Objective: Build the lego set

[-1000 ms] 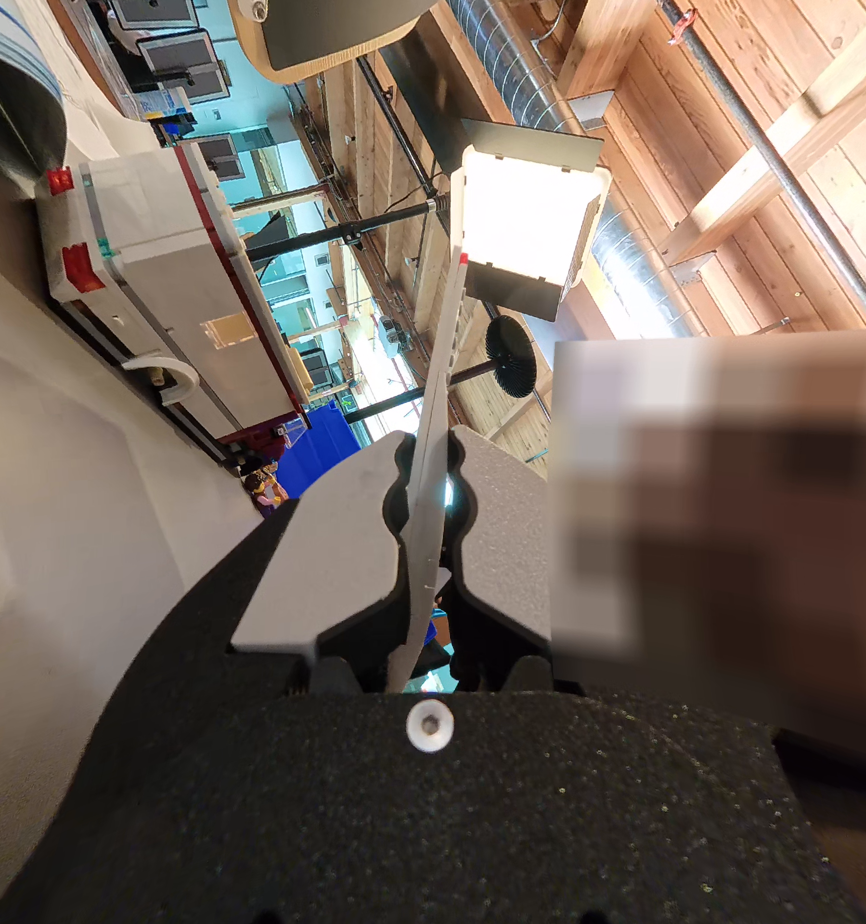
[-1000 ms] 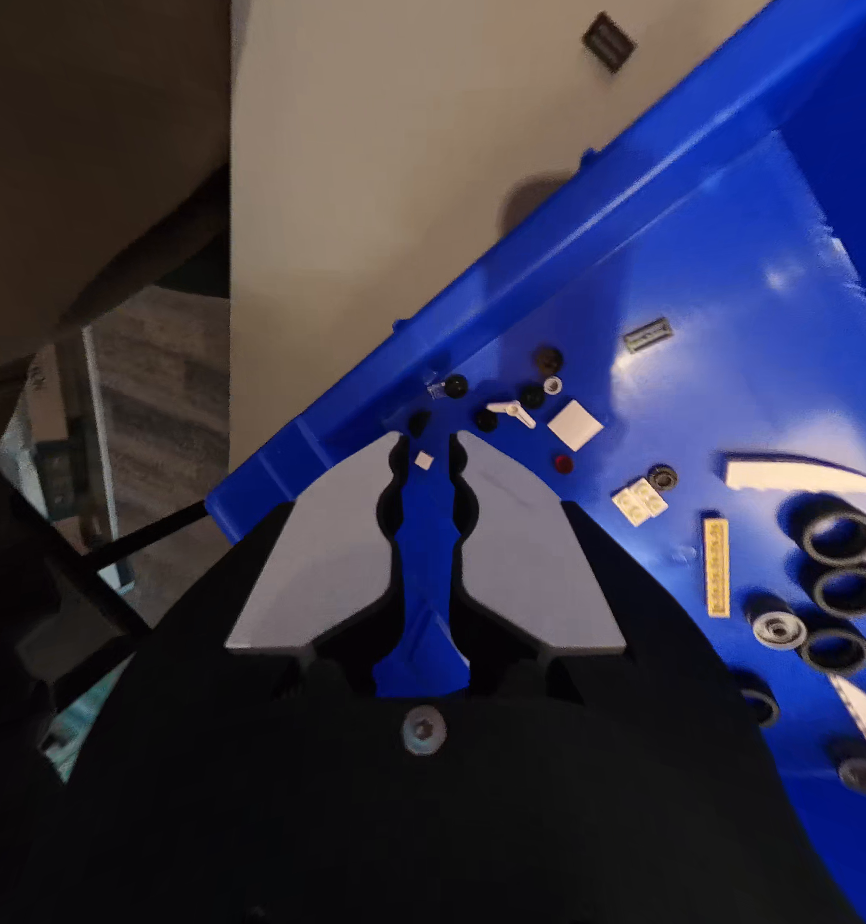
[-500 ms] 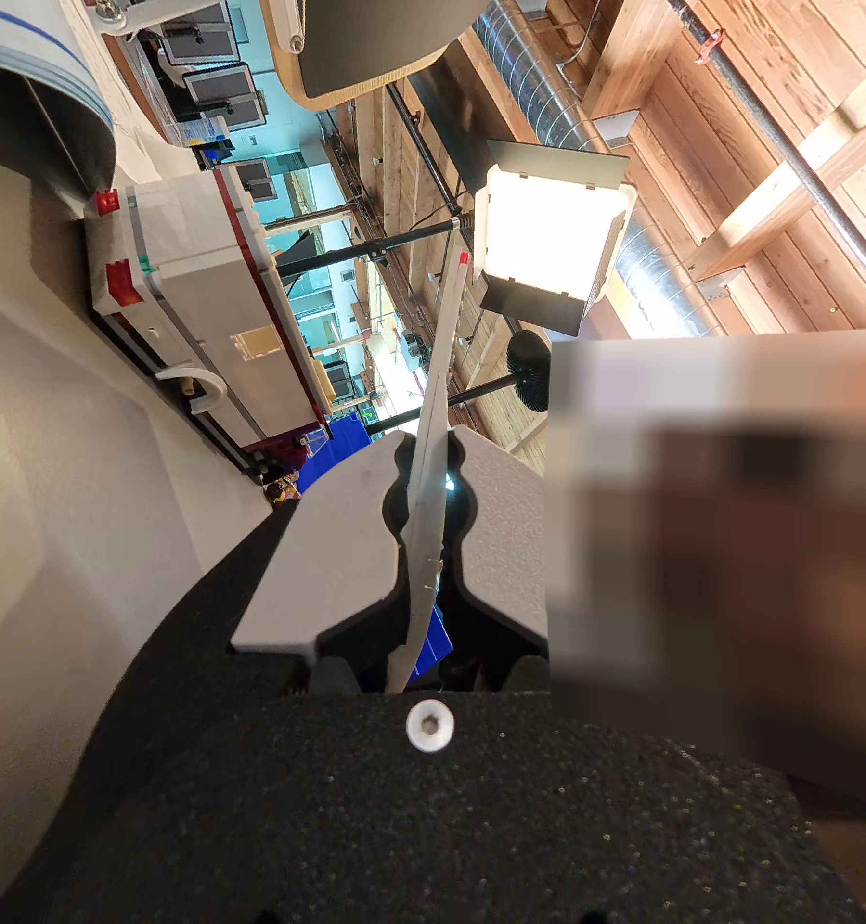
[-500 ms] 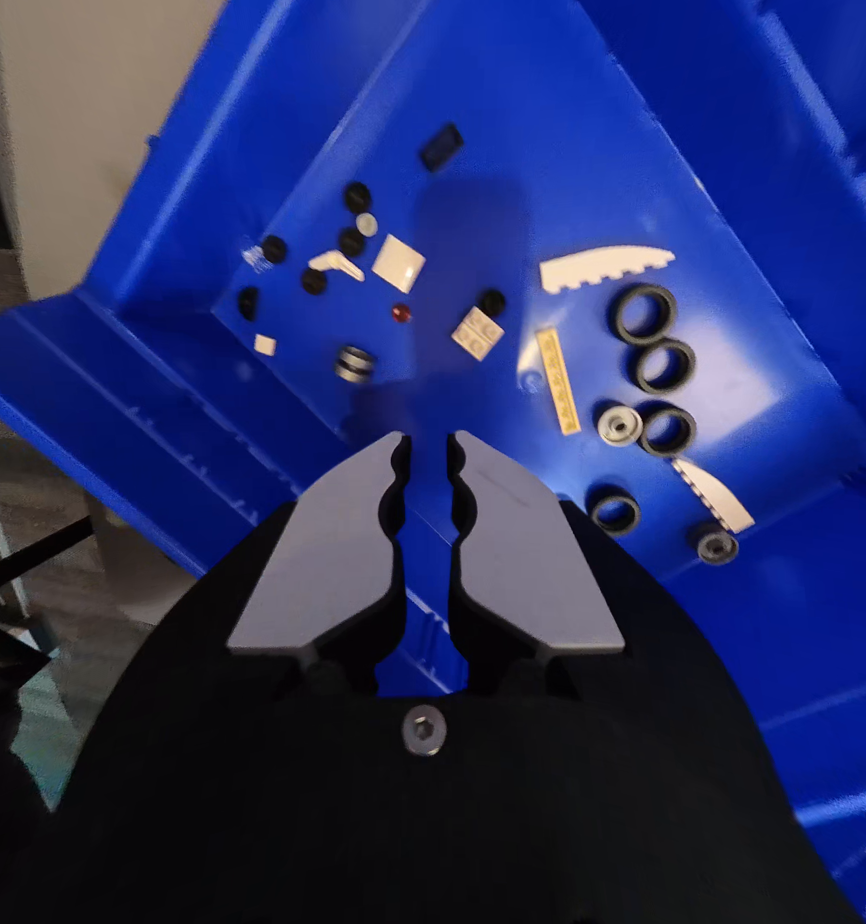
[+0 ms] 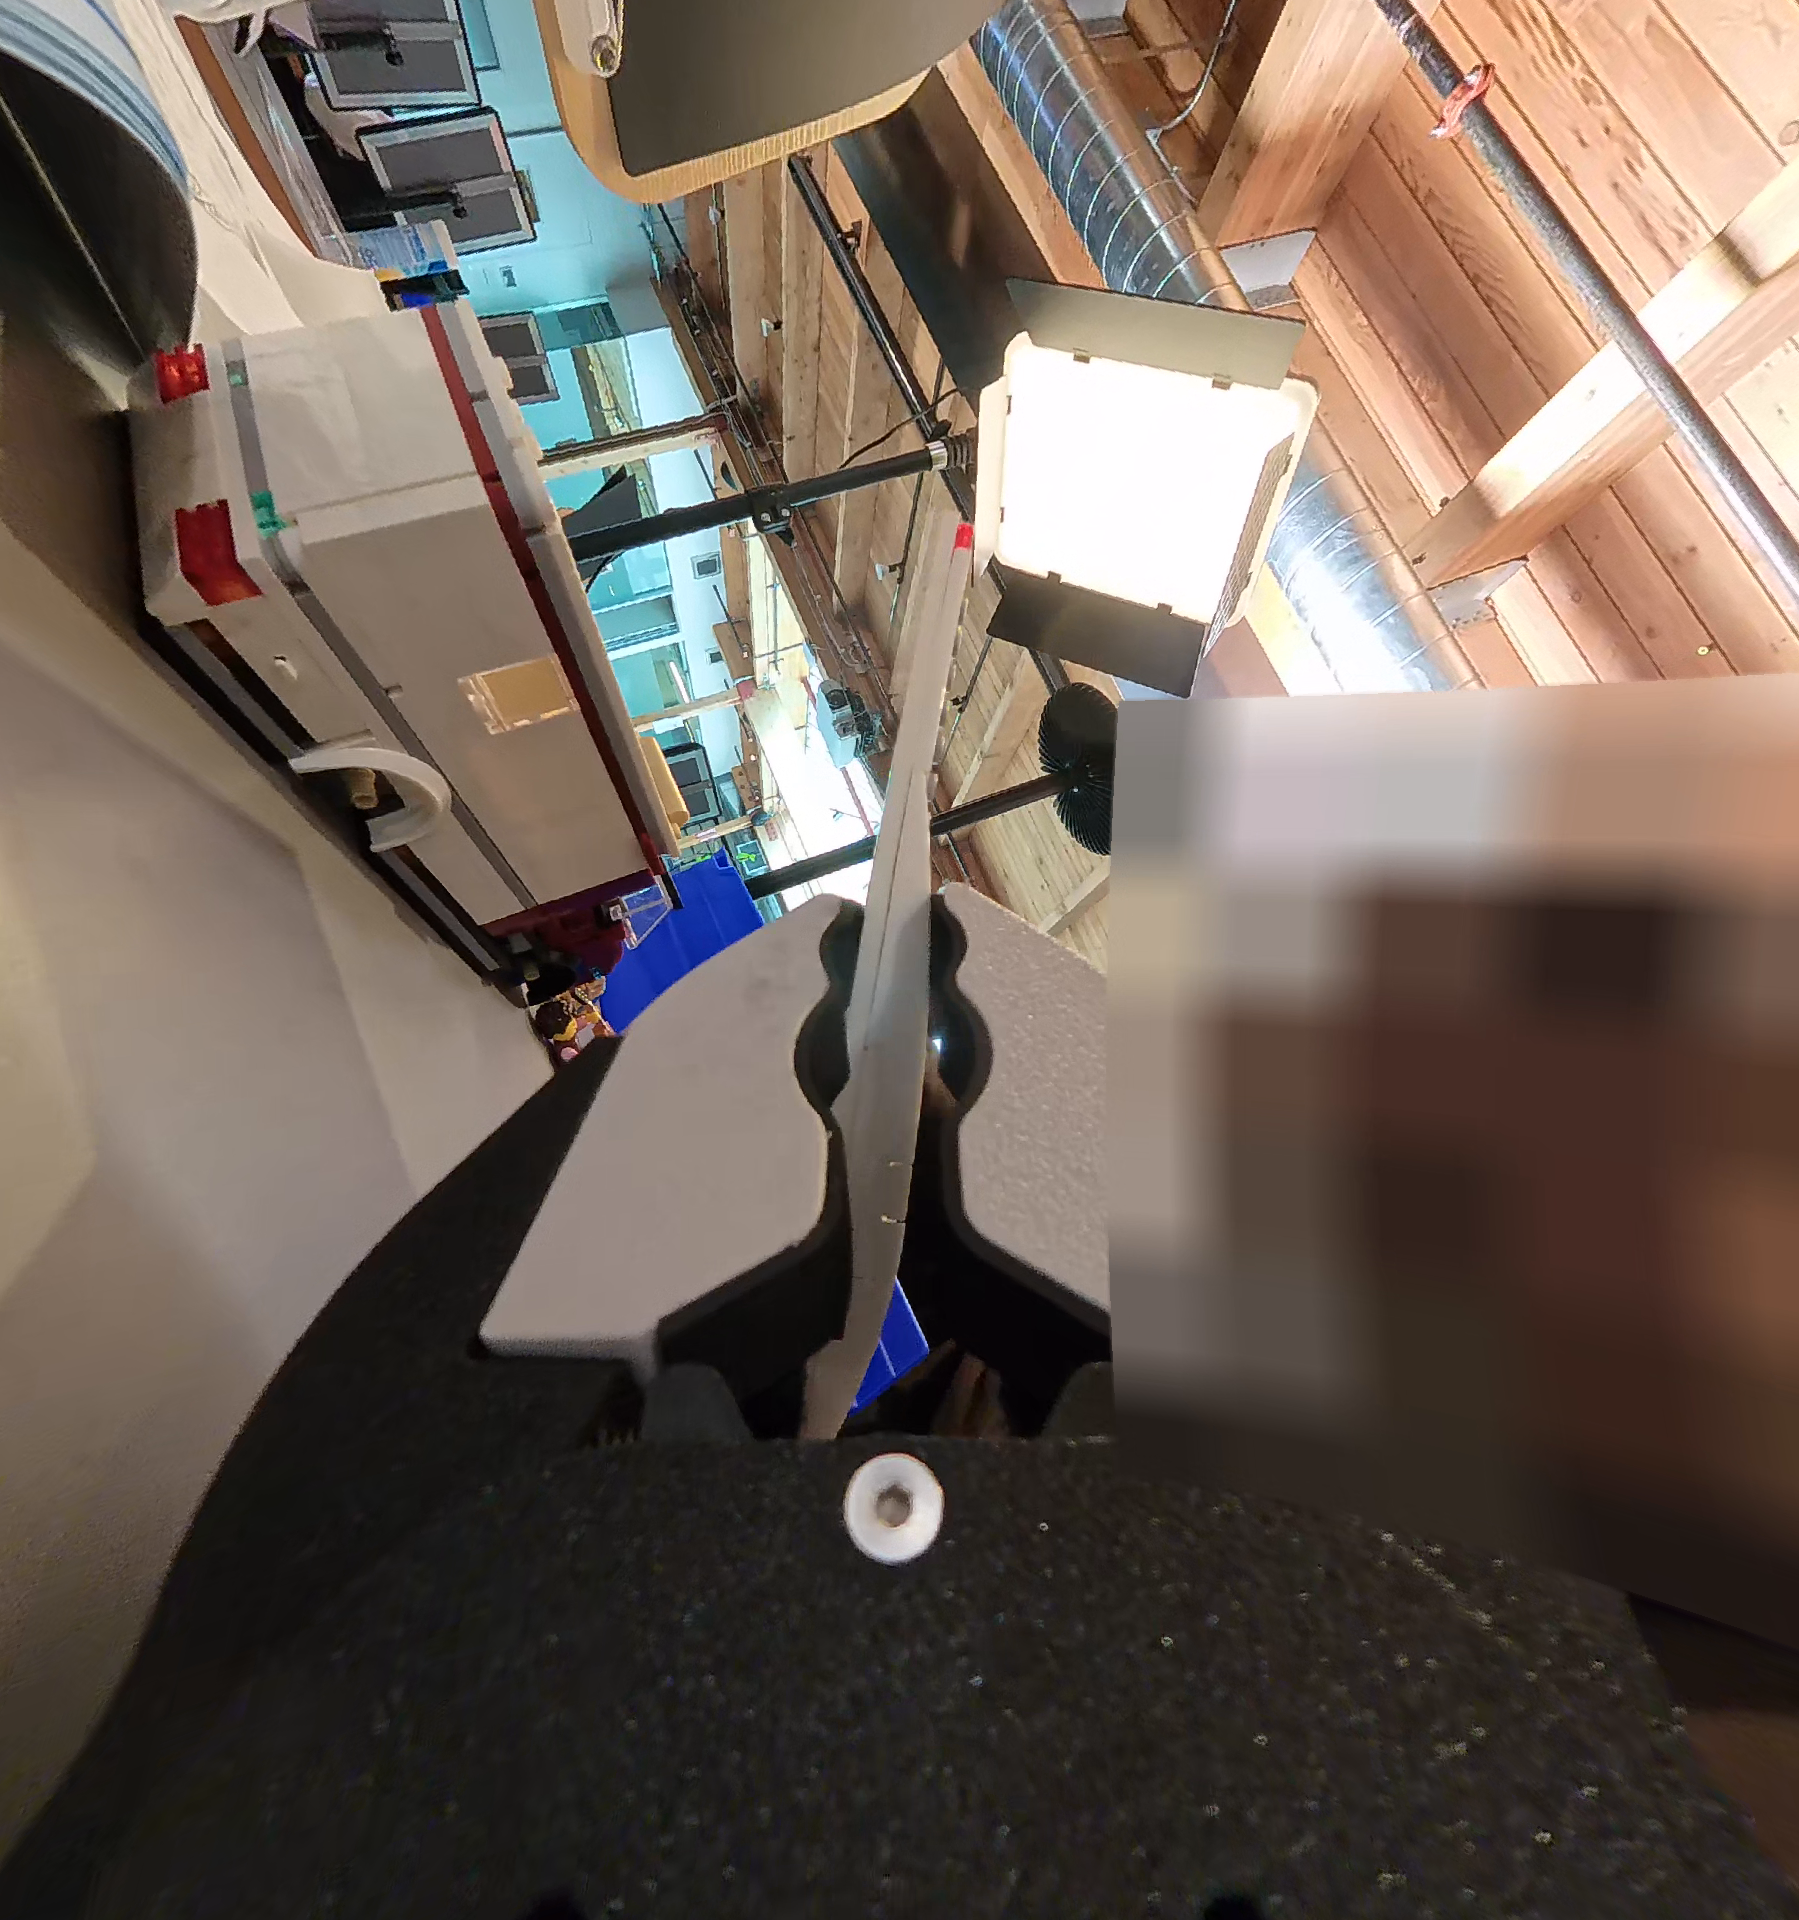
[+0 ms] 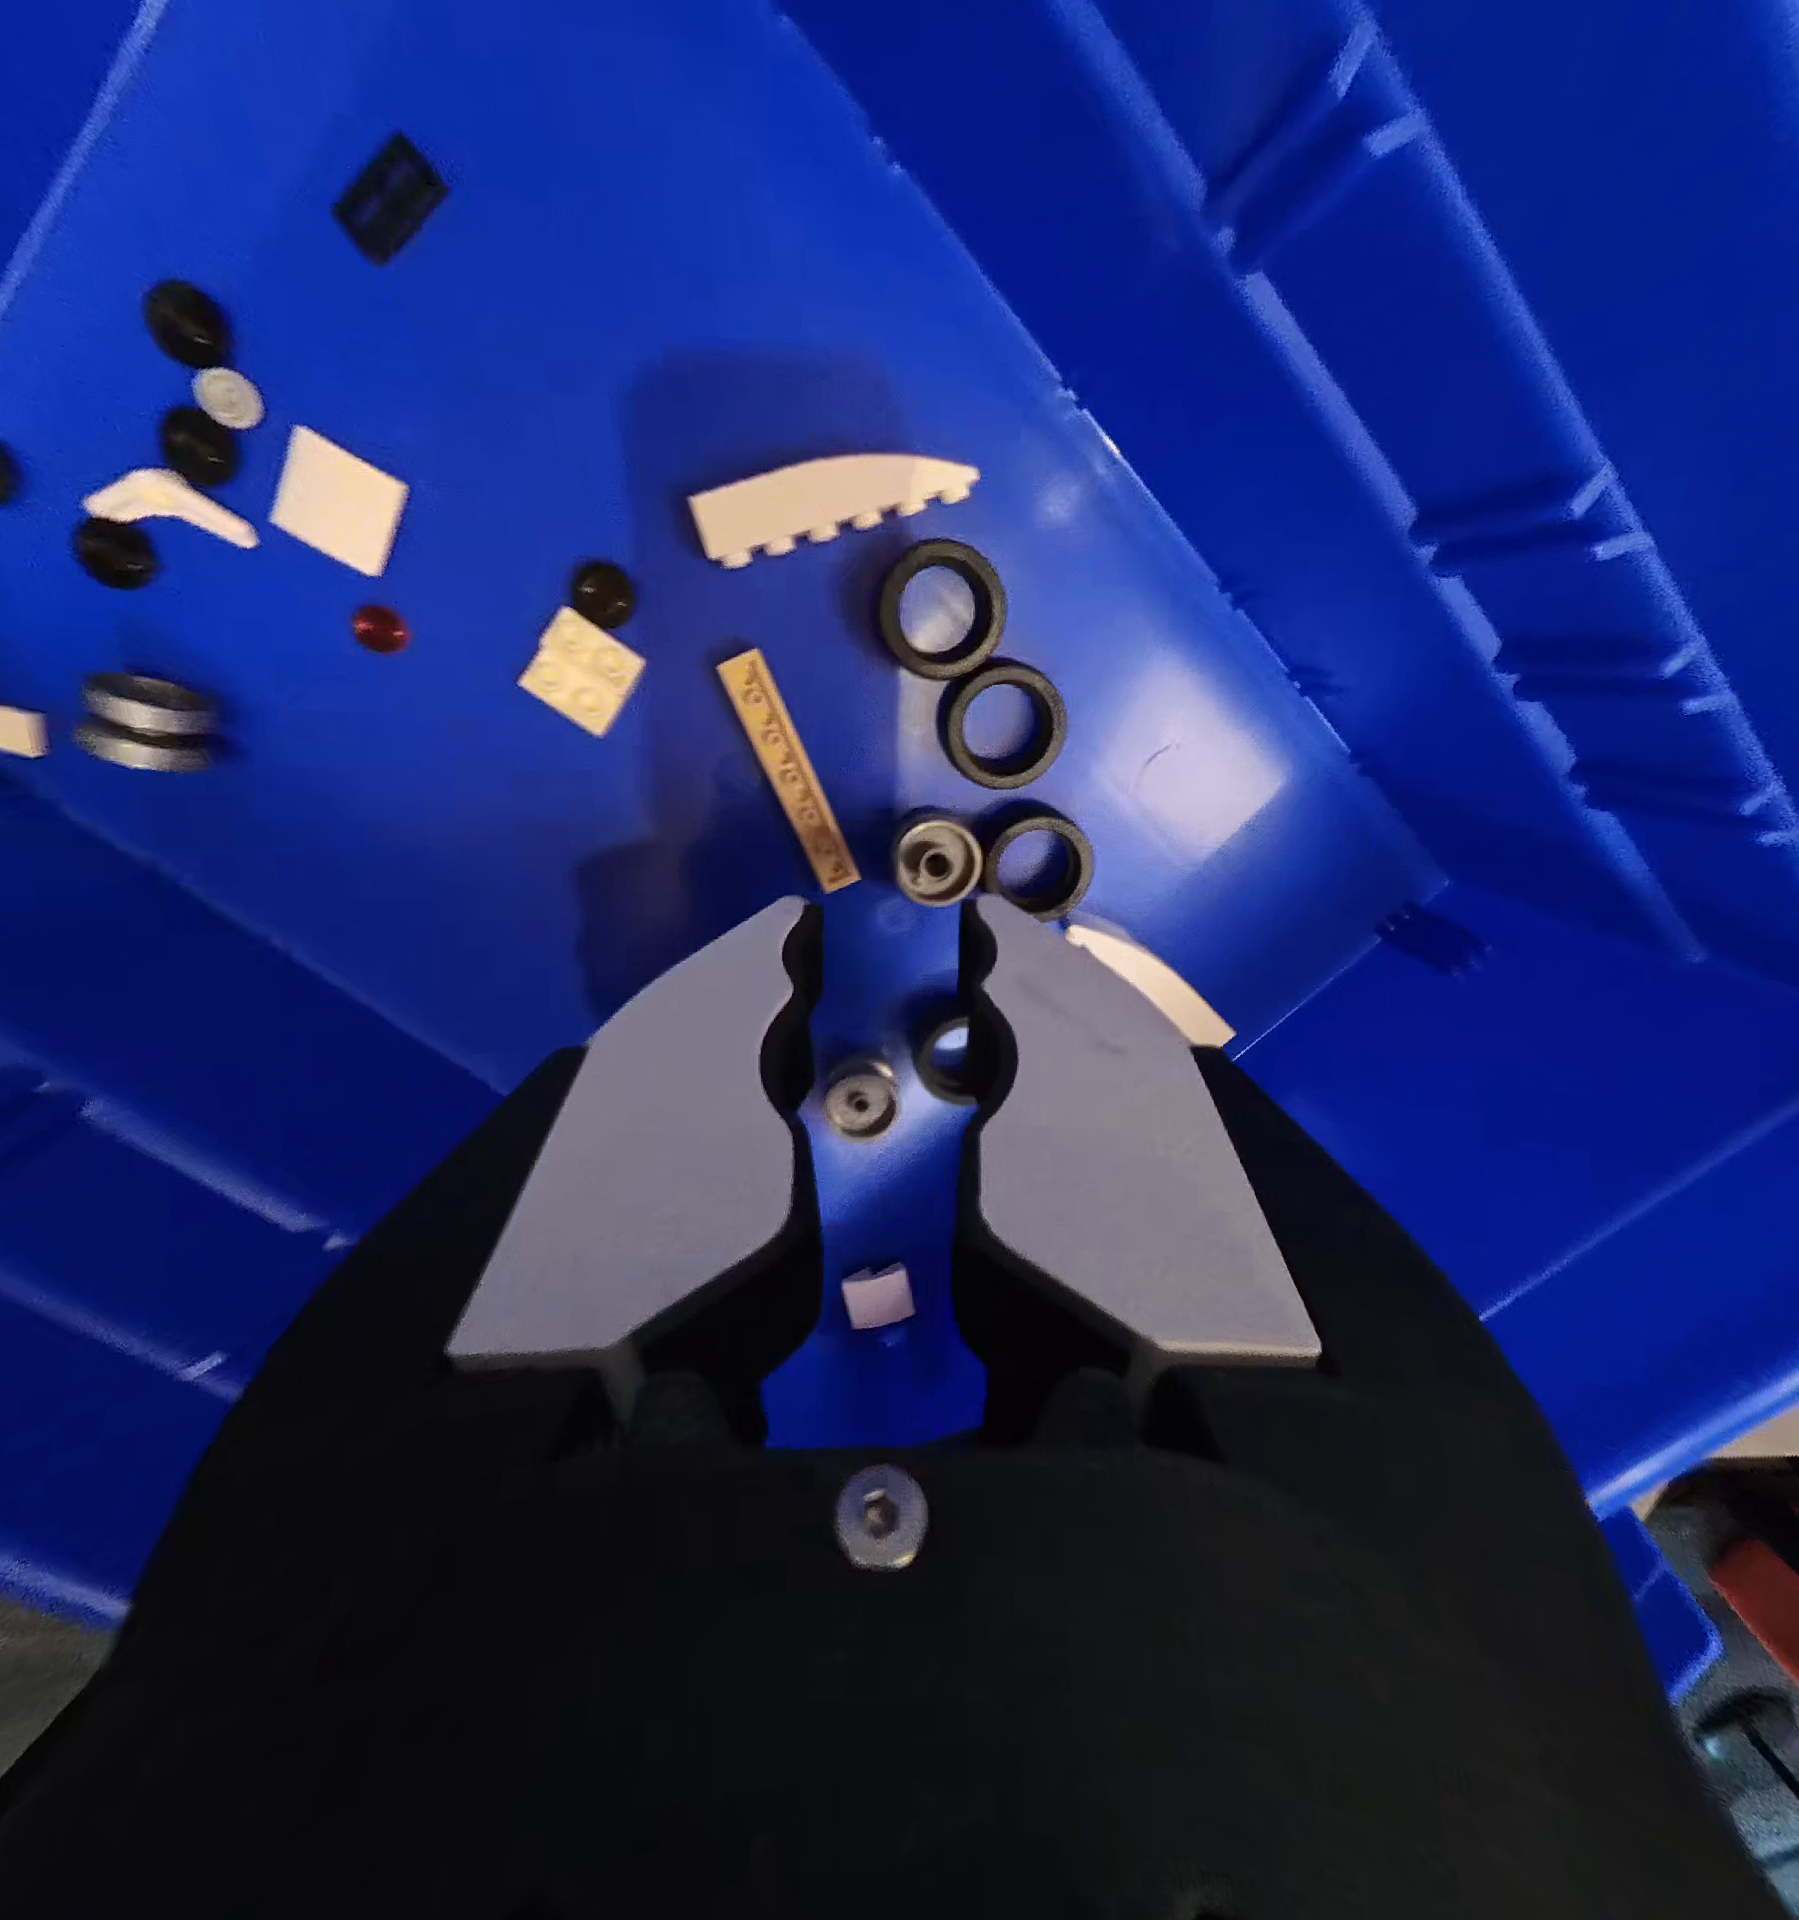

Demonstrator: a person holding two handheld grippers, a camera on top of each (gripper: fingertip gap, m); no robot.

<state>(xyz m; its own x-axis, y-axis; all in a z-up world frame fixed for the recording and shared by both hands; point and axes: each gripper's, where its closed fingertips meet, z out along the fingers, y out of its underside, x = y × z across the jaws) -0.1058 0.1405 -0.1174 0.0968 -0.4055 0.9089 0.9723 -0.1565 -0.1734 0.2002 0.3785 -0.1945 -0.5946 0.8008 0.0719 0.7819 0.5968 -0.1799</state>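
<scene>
The blue bin (image 6: 1290, 312) fills the right wrist view, its floor scattered with small toy-brick parts. Toward the upper left of the left wrist view, a white and dark-red brick model (image 5: 375, 623) sits on a pale table (image 5: 95, 1143); a bright lamp panel (image 5: 1134, 488) hangs upper centre.

The left gripper (image 5: 890, 914) is clenched on a long white strip (image 5: 900, 987), both pads pressed to its sides; the strip runs up past the fingertips to a red tip (image 5: 962, 537). Held so far from that end, it could likely swing or slip if knocked.

The right gripper (image 6: 890, 914) hangs over the bin floor, fingers parted and holding nothing. Just beyond its tips lie a grey wheel hub (image 6: 936, 860), a black tyre (image 6: 1040, 868) touching the hub, and a tan strip (image 6: 786, 769) at centre. With these so crowded, closing here could catch two pieces or push one aside
</scene>
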